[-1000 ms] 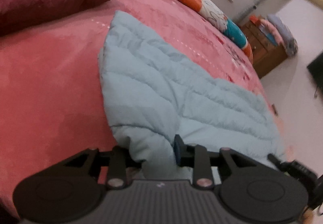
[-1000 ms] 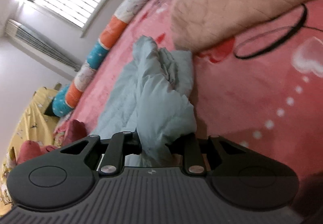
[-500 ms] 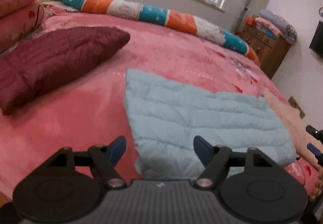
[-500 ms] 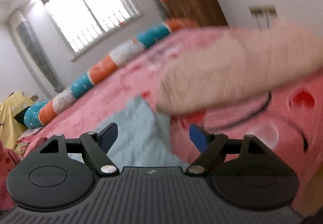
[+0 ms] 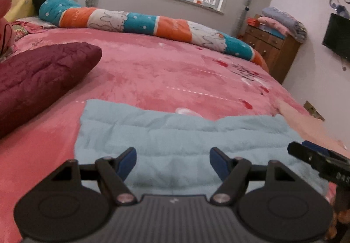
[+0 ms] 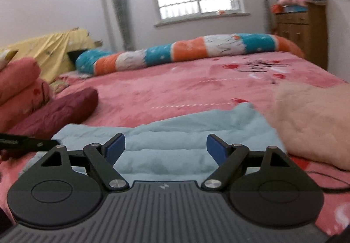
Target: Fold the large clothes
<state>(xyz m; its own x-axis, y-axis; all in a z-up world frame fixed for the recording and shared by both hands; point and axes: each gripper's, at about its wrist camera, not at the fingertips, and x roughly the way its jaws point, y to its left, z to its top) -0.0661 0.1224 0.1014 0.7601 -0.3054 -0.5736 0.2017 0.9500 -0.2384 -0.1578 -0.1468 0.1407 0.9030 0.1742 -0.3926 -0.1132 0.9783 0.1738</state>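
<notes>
Coat (image 5: 181, 140) is lying flat on the pink bed (image 5: 164, 72), folded into a wide blue strip, between the red pillow (image 5: 39, 76) and a peach blanket (image 6: 310, 120). I am holding my left gripper (image 5: 172, 161) wide over its near edge, with nothing between the jaws. My right gripper (image 6: 166, 146) is opening too, and nothing is between its jaws. I think one more fold is needed. To do it well, I should be pinching both near corners at the same time, lifting evenly, and laying the edges together so no lumps are hiding inside.
</notes>
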